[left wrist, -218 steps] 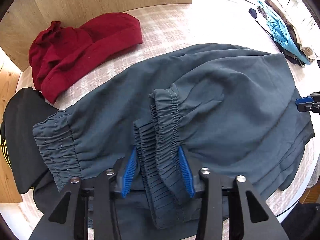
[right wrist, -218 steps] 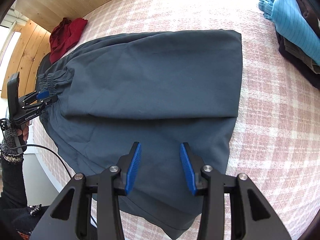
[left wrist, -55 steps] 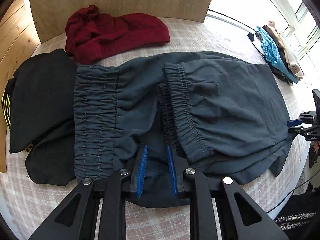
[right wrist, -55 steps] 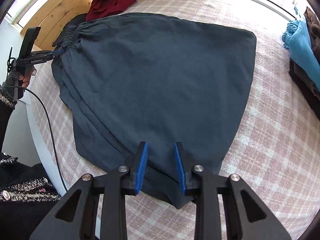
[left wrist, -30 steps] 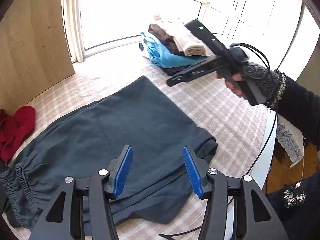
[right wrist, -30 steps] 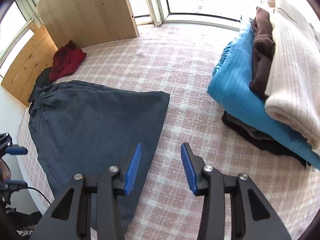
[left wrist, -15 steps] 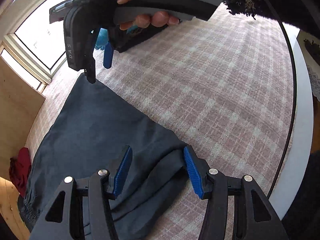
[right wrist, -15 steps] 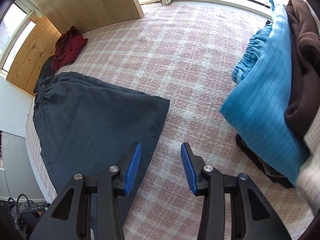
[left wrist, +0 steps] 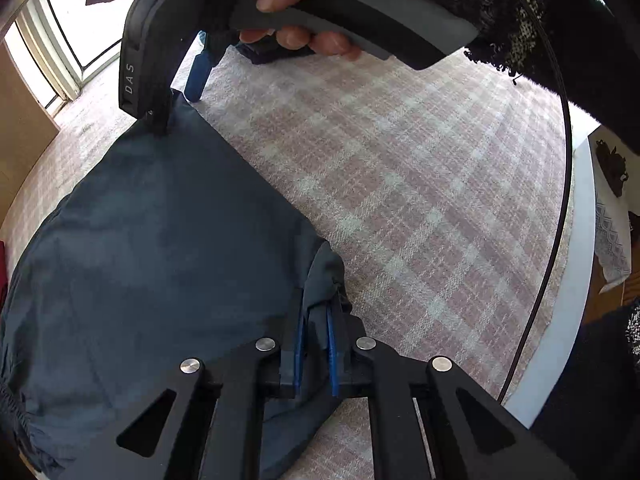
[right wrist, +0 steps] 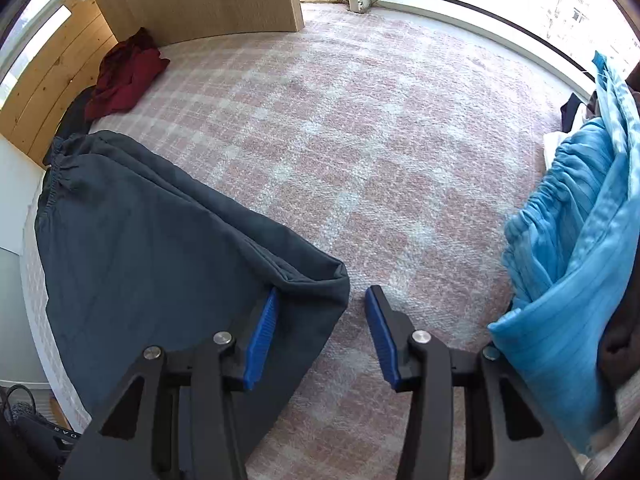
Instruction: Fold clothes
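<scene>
While the dark blue trousers (left wrist: 152,248) are lying across the left half of the checked bedspread (left wrist: 400,184), the left gripper (left wrist: 314,344) is just clamping their lower corner for folding. At upper left, the right gripper (right wrist: 320,332) is standing open astride the other corner.

Left gripper (left wrist: 314,354): we note black linkage arms, silver round screws at pivots, blue ribbed pads on fingers.

Right gripper (right wrist: 320,336): we log same build, black arms, silver screws, blue ribbed pads; from left wrist view, black body with white "DAS" lettering, grey handle.

Right hand (left wrist: 304,24): we see fingerless knit glove, speckled black-and-grey, frayed cuff; dark sleeve behind.

Cable (left wrist: 558,184): thin, black, curving.
</scene>
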`<action>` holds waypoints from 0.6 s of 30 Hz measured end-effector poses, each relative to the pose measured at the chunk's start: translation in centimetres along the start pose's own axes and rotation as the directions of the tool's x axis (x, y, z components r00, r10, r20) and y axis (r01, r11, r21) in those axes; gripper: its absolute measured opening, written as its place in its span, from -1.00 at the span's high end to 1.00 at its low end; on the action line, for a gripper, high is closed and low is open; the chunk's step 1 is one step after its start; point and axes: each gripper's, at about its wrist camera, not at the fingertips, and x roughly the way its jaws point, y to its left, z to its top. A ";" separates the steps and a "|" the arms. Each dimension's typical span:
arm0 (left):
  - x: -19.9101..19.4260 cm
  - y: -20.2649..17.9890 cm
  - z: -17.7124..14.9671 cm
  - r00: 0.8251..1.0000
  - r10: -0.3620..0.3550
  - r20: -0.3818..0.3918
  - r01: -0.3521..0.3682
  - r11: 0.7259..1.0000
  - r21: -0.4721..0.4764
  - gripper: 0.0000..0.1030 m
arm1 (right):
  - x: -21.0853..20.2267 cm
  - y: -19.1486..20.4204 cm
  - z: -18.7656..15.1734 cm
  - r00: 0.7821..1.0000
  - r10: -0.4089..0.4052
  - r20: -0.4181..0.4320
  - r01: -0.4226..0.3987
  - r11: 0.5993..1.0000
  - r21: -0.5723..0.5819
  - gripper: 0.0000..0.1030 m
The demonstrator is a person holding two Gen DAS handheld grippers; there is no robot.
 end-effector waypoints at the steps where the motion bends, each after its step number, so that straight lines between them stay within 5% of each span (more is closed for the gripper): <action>1: -0.3 0.2 -0.1 1.000 -0.011 0.006 0.011 1.000 -0.007 0.85 | 0.1 0.4 0.0 1.000 0.001 0.006 -0.001 1.000 -0.017 0.15; 5: -2.1 1.5 -0.6 0.997 -0.065 0.051 0.068 0.996 -0.056 0.86 | -0.2 0.8 0.0 0.999 0.045 0.023 -0.045 0.999 -0.020 0.85; 13: -6.6 5.2 -2.4 0.969 -0.155 0.194 0.187 0.970 -0.158 0.86 | -1.9 -1.0 0.7 0.966 0.236 0.110 -0.254 0.947 0.199 0.89; 18: -10.3 9.1 -6.6 0.943 -0.160 0.292 0.229 0.949 -0.217 0.86 | -4.5 1.8 2.4 0.938 0.294 0.186 -0.332 0.916 0.224 0.89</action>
